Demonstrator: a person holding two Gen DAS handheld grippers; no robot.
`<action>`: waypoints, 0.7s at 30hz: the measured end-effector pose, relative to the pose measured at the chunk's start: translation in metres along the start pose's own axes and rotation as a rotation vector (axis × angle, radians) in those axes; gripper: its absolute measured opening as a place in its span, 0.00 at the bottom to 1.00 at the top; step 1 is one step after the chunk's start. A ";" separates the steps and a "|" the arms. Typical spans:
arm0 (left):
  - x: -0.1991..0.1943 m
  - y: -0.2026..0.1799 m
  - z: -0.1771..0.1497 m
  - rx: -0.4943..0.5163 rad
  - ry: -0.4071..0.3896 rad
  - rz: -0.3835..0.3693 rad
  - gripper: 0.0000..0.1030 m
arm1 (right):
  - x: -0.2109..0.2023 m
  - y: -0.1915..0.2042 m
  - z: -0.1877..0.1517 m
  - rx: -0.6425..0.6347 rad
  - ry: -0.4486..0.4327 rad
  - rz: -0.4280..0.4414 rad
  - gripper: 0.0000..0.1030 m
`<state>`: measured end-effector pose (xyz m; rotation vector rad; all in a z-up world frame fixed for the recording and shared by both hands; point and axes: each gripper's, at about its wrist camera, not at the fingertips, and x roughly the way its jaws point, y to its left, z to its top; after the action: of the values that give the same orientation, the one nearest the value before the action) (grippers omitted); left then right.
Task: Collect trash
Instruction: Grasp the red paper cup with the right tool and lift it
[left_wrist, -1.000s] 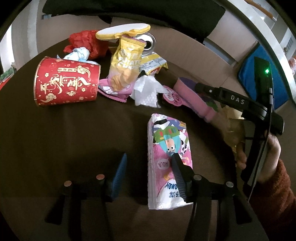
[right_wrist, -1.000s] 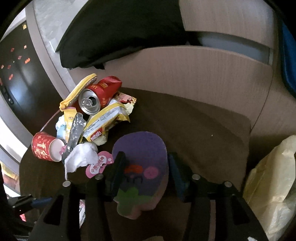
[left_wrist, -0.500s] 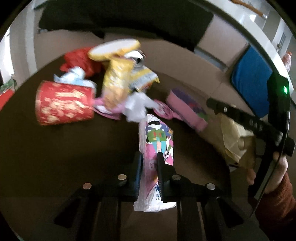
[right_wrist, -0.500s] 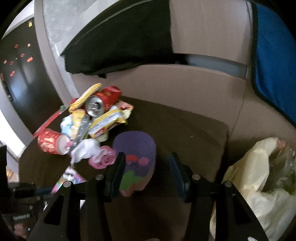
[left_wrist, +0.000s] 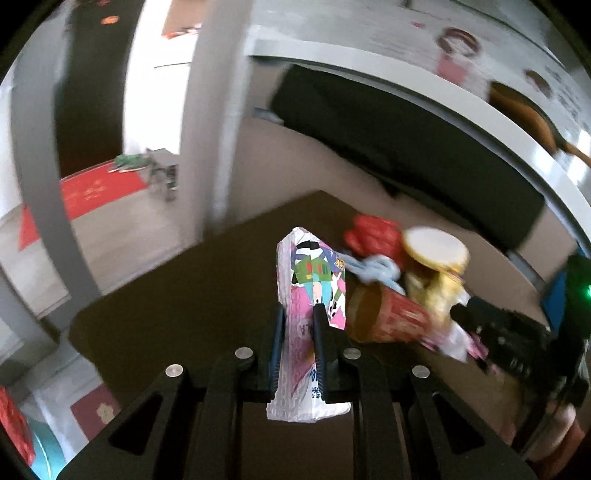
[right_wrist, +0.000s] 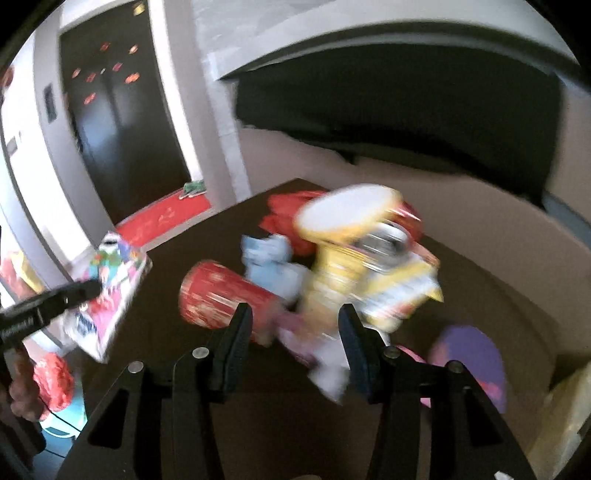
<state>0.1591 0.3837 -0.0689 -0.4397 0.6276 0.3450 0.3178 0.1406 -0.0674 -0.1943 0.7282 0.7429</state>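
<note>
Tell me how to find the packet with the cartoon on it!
Start at the dark brown table and its rubbish heap, where a red paper cup lies on its side. Left of that cup, the left tool pinches a flat pink-and-white plastic tissue packet. Only it has cartoon pictures and is lifted off the table.

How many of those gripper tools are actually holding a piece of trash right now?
1. The left gripper is clamped on the pink cartoon tissue pack, lifted off the brown table. The right gripper hangs open and empty before the trash pile.
</note>
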 end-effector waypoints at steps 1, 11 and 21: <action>0.001 0.007 0.001 -0.014 -0.003 0.009 0.15 | 0.007 0.015 0.004 -0.023 0.001 0.004 0.44; -0.001 0.037 -0.009 -0.086 0.001 -0.008 0.16 | 0.078 0.093 0.020 -0.239 0.097 -0.162 0.31; 0.002 0.022 -0.018 -0.069 0.020 -0.142 0.16 | -0.007 -0.007 -0.049 -0.049 0.113 -0.250 0.31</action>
<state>0.1423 0.3945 -0.0896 -0.5518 0.6016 0.2278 0.2929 0.1115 -0.0993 -0.3675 0.7768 0.5147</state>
